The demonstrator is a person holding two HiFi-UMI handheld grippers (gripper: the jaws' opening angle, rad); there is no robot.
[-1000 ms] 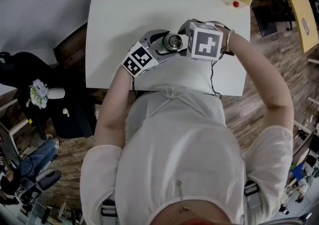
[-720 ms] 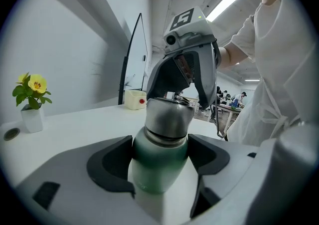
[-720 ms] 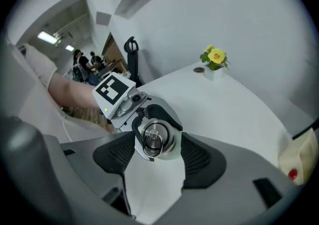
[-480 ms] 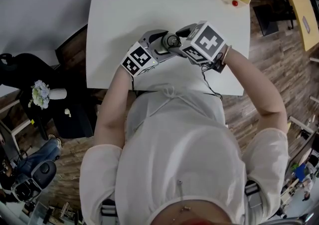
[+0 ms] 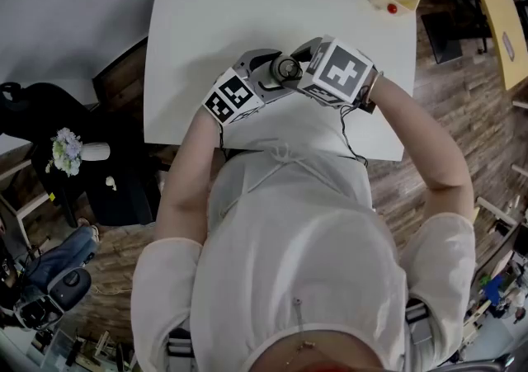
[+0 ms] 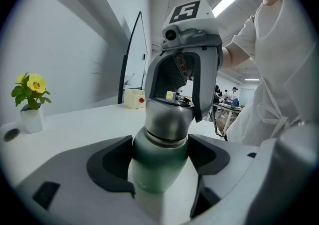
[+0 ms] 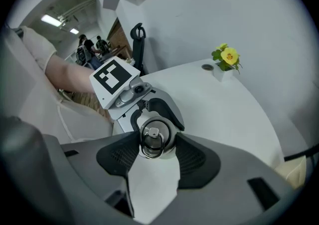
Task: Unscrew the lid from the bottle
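While the left gripper (image 6: 160, 151) clamps the green bottle (image 6: 157, 171) by its body, the right gripper (image 7: 155, 145) is closing round the lid (image 6: 168, 119).

The bottle stands near upright at the centre of the head view, over the near part of the white table (image 5: 247, 16); whether its base rests there cannot be told. Its long axis runs straight up into the right gripper, which looks down along it. The lid, with its ring (image 7: 152, 143), sits dead between the two pads (image 7: 193, 156), which lie just beside its sides and seem not yet to bite. The left jaws stand narrow, pressed on the body below the lid. The coming twist should turn about that upright axis, and the right gripper, on top, is the one placed for it.
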